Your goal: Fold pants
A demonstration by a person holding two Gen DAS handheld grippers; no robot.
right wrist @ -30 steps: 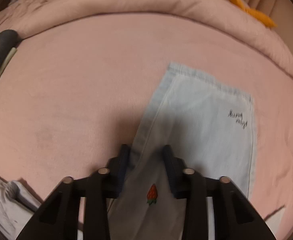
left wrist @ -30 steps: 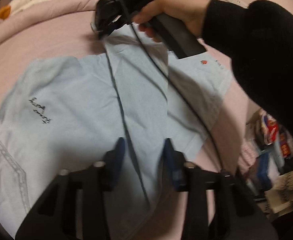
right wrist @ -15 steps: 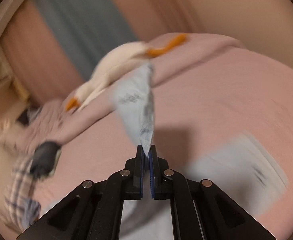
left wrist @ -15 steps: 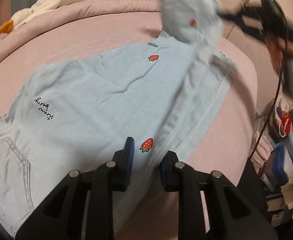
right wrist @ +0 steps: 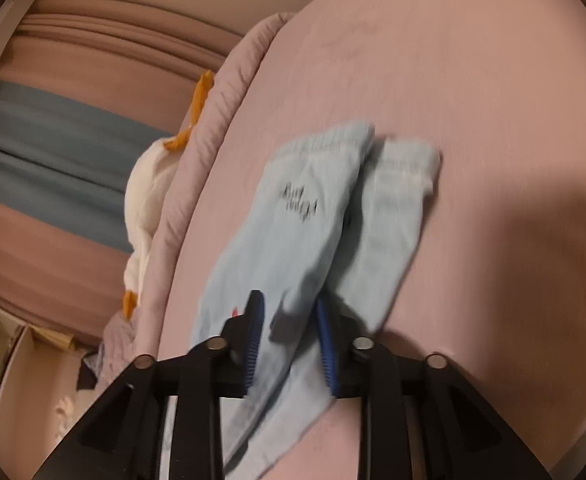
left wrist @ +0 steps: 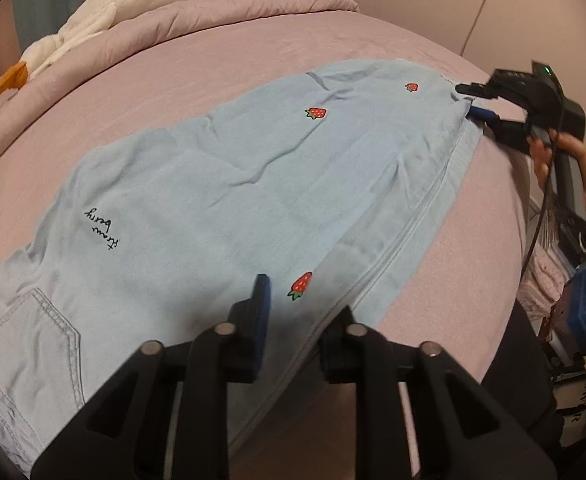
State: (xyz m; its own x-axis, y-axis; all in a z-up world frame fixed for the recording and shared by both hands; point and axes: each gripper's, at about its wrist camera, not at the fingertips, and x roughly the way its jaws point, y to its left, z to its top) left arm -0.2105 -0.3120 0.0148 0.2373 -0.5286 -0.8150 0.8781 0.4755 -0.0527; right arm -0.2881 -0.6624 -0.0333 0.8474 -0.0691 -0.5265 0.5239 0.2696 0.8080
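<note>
Fingers of your left gripper (left wrist: 302, 297) sit low over the near edge of the pants (left wrist: 213, 200). The jaws have just been closing, yet a gap shows between them and the cloth under it looks flat, not pinched. If you close here, you may catch only the top layer and peel it off the one beneath. The pants lie lengthwise on the pink bed (left wrist: 233, 72), one leg laid over the other, with the lower leg's edge (left wrist: 425, 216) peeking out along the right side; that offset and the mid-leg creases will set into the next fold. At the far hem, your right gripper (right wrist: 288, 300) has just been opening; its jaws stand apart, the hem loose between them. Pull back crooked and a pad could drag it. Beyond, the plush goose (left wrist: 93, 12) lies well apart.
</note>
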